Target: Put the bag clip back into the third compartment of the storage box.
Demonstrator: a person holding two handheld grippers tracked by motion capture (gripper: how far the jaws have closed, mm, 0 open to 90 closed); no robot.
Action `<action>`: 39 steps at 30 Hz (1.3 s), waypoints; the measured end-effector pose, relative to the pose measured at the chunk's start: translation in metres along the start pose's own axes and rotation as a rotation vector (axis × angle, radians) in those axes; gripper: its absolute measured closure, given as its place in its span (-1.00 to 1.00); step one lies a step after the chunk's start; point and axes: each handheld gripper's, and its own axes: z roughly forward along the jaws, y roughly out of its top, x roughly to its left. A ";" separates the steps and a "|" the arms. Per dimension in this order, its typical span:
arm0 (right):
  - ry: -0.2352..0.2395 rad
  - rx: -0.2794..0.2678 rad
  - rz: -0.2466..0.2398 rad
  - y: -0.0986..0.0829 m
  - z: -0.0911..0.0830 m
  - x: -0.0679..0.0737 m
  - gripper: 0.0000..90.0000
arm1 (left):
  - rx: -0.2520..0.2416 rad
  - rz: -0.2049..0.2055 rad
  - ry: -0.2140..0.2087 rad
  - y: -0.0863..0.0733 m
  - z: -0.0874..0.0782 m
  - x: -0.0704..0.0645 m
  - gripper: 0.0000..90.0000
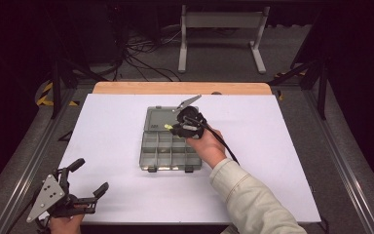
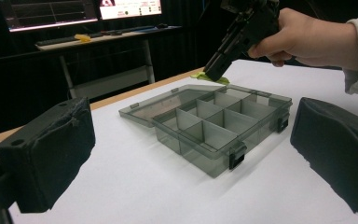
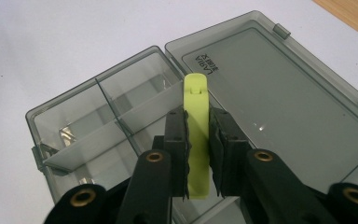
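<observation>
A smoky transparent compartment box point(image 1: 168, 151) lies open mid-table, its lid point(image 1: 161, 119) folded flat on the far side. My right gripper point(image 1: 174, 127) hovers over the box's far compartments, shut on a lime-green plastic piece point(image 3: 196, 128) that sticks out past the jaws toward the lid point(image 3: 279, 98). The same green piece point(image 2: 209, 77) shows under the right gripper point(image 2: 213, 72) in the left gripper view, above the box point(image 2: 219, 126). My left gripper point(image 1: 88, 176) rests at the table's near left corner, open and holding nothing, its pads point(image 2: 51, 149) wide apart.
The white table top point(image 1: 272, 146) has a wooden strip point(image 1: 180, 88) along its far edge. Metal rails run down both sides. Beyond the table stand a white frame point(image 1: 221, 34) and loose cables on the floor.
</observation>
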 end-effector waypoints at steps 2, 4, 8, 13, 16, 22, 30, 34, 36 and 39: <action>0.000 -0.003 0.002 -0.001 0.001 0.000 0.74 | -0.002 -0.002 0.001 0.000 0.000 0.000 -0.99; 0.000 0.000 0.000 -0.003 0.004 0.001 0.74 | -0.001 -0.002 0.000 0.000 0.000 0.000 -0.99; -0.001 0.008 0.010 -0.008 0.010 -0.001 0.74 | -0.002 -0.002 0.001 0.000 0.000 0.000 -0.99; 0.004 0.019 0.018 -0.011 0.013 -0.002 0.74 | 0.000 -0.002 0.000 0.000 0.000 0.000 -0.99; 0.002 0.025 0.016 -0.012 0.016 -0.001 0.74 | -0.001 -0.002 0.001 0.000 0.000 0.000 -0.99; 0.006 0.034 0.026 -0.017 0.019 -0.003 0.74 | -0.001 -0.001 0.000 0.000 0.000 0.000 -0.99; 0.015 0.044 0.038 -0.023 0.022 -0.004 0.74 | 0.002 0.002 0.000 0.000 0.000 0.000 -0.99; 0.021 0.047 0.044 -0.026 0.024 -0.003 0.74 | -0.001 -0.002 0.000 0.000 0.000 0.000 -0.99; 0.022 0.048 0.048 -0.027 0.024 -0.003 0.74 | -0.001 -0.001 0.001 0.000 0.000 0.000 -0.99; 0.028 0.053 0.048 -0.028 0.024 -0.003 0.74 | -0.001 -0.002 0.001 0.000 0.000 0.000 -0.99</action>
